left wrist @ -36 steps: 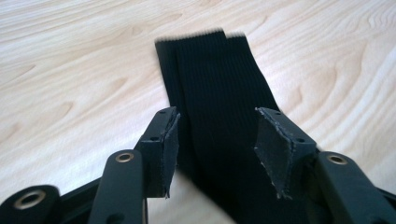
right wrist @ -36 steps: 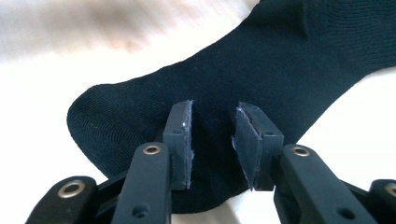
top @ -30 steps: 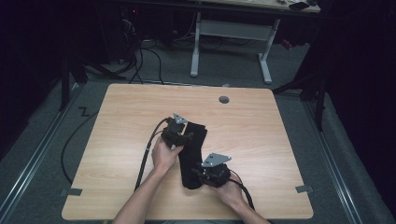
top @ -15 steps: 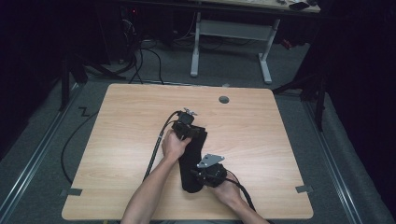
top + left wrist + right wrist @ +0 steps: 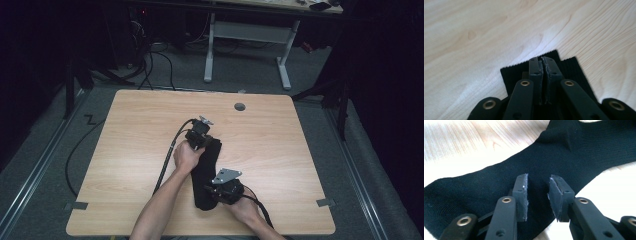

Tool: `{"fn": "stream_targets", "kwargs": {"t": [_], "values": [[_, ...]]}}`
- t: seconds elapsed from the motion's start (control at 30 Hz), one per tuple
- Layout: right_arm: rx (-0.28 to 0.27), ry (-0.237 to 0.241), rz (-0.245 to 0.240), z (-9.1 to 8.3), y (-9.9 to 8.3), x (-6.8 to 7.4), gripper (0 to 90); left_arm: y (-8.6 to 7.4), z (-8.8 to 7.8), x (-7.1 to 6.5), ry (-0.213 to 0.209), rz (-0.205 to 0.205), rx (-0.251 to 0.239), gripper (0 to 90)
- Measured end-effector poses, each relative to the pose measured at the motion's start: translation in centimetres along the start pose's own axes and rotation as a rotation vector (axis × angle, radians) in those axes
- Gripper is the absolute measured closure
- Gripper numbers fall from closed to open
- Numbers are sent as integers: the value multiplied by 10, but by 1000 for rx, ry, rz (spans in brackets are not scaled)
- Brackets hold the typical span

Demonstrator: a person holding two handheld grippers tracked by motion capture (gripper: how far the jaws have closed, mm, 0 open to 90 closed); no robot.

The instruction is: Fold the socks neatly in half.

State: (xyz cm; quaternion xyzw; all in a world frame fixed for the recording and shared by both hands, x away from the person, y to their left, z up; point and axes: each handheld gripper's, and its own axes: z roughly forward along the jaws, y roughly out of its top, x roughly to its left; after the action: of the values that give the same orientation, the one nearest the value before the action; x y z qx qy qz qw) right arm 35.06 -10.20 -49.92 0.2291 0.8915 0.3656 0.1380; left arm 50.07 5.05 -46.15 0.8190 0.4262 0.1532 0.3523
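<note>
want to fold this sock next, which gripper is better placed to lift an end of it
Left. The left gripper has just closed at the ribbed cuff of the black sock, seemingly pinching it. The right gripper hangs over the sock's middle, jaws apart and closing, gripping nothing yet.

I count one black sock (image 5: pixel 207 172) on one wooden table (image 5: pixel 125 150). I hold two grippers (one per hand): left gripper (image 5: pixel 200 136), right gripper (image 5: pixel 216 192).

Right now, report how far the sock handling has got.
Done: the black sock lies flat on the table. In hand: the left gripper has just closed at its ribbed cuff; the right gripper, jaws apart and closing, hovers over the foot. Left: any lift or fold.
</note>
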Motion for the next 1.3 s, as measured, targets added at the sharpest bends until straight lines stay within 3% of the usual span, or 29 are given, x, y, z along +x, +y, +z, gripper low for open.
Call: {"fn": "stream_targets", "kwargs": {"t": [0.1, 0.23, 0.3, 0.53, 0.6, 0.7, 0.77, 0.87, 0.97, 1.1, 1.23, 1.3], "values": [[1, 9, -4, 0, 0, 0, 762, 5, -13, 0, 1, 10, -62, 863], [-2, 6, -29, -2, 0, 2, 888, 7, -22, 6, 11, -17, -108, 864], [-6, 2, -42, -3, 0, 3, 900, 6, -26, 12, 17, -31, -124, 864], [-10, 17, -54, -4, 0, 5, 900, 3, -20, 27, 46, -76, -140, 863], [-2, 22, -51, -2, -1, 5, 895, -3, -10, 33, 74, -78, -101, 860], [-1, 46, -34, -1, -1, 3, 812, -10, 0, 40, 89, -87, -62, 845], [-7, 47, -28, -2, -1, 2, 751, -13, 2, 43, 108, -92, -47, 762], [-20, 35, -15, -4, 0, 1, 723, -15, -8, 43, 89, -122, -85, 646], [-43, 34, 9, -5, 1, -3, 726, -16, -26, 35, 83, -66, -94, 581], [-59, 32, 45, -3, 3, -8, 740, -30, -47, 21, 27, -23, -98, 553], [-49, 19, 59, 2, 9, -14, 741, -52, -55, 4, -9, 44, -45, 553], [-43, 11, 52, 5, 12, -15, 738, -63, -51, -2, 2, 72, -12, 554]]}}
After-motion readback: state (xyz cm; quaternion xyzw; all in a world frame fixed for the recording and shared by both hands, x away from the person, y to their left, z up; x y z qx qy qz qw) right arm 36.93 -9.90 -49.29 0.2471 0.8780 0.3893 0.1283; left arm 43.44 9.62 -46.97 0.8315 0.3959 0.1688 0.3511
